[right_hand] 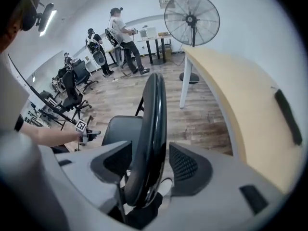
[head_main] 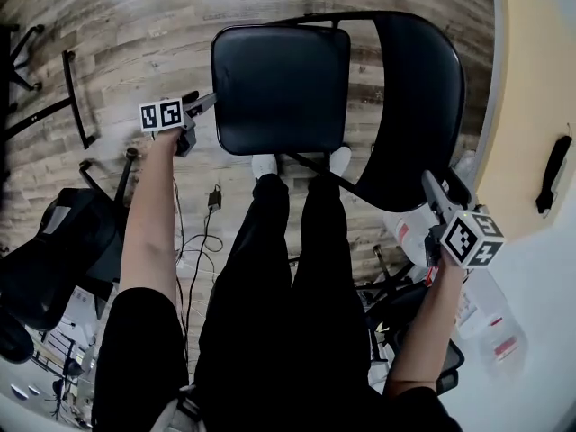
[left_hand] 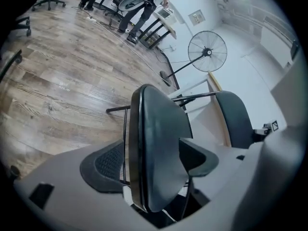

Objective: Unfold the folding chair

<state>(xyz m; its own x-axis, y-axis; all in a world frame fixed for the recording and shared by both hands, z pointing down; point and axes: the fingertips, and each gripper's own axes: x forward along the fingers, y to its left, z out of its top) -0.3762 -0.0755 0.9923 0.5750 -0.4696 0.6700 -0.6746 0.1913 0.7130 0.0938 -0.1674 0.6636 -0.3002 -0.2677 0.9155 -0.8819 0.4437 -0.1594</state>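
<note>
The folding chair (head_main: pixel 360 106) stands on the wooden floor (head_main: pixel 117 25), right at the toes of the person's white shoes (head_main: pixel 264 165). Its seat (head_main: pixel 281 88) is a black square pad with round corners. It looks smooth and a little shiny, and it lies flat with its top facing up. The backrest (head_main: pixel 418 106) is a black curved pad, also smooth and shiny, and it sits at 3 o'clock from the seat. Thin black metal tubes (head_main: pixel 306 18) hold the two pads together. Seen from above, the chair runs from 9 o'clock to 3 o'clock, and the long side of the backrest runs from 12 to 6.

The left gripper (head_main: pixel 202 106) is at 9 o'clock from the seat, at its side edge. Its jaws are spread wide. The edge of the seat stands between them, but the bumpy black pads do not squeeze it.

The right gripper (head_main: pixel 443 187) is at 5 o'clock from the backrest, at its rim. Its jaws are spread too. The thin rim of the backrest stands between them, with a gap on each side.

The floor has long brown planks. A pale curved table (head_main: pixel 531 79) sits at 3 o'clock from the chair, with a long black thing (head_main: pixel 553 174) on it. A round fan (right_hand: pixel 191 18) on a pole stands farther off.
</note>
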